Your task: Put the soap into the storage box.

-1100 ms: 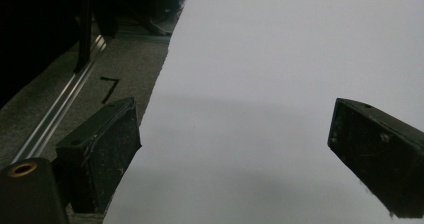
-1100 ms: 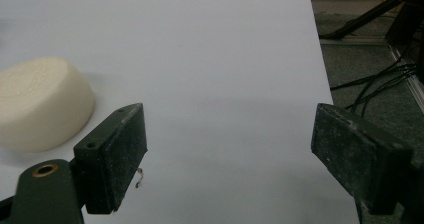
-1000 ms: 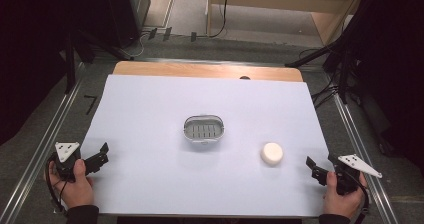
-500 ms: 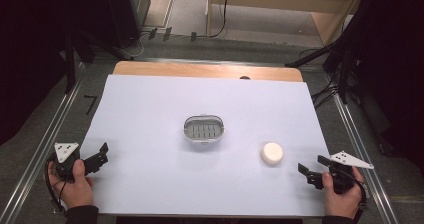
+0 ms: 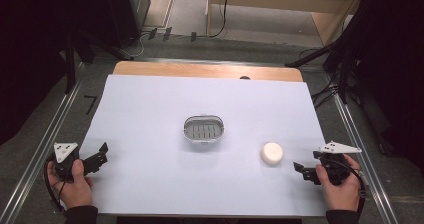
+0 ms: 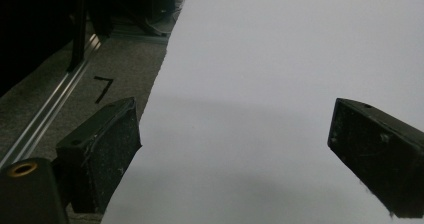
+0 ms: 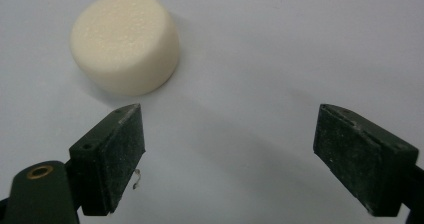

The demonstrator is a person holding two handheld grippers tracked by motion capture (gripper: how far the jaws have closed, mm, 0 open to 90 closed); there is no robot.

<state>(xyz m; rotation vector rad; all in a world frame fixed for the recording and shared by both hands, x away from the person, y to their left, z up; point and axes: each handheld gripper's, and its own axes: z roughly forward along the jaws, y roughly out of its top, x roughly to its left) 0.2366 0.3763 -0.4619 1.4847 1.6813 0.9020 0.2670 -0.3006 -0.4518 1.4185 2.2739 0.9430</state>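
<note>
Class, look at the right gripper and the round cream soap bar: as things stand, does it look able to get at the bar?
Probably yes. The right gripper has open, empty jaws aimed toward the soap bar, with bare white table sheet between them. The metal dish sits well off to the side.

bright evenly lit table (image 5: 150, 109), dark surroundings, soft shadows, slight close-up blur

My left tongs (image 5: 100, 154) and right tongs (image 5: 302, 170) are black, each topped by a grey three-cornered plate with small dark dots. Flat, scuffed jaw pads, a brass-ringed hole, black cables, dark sleeves.
</note>
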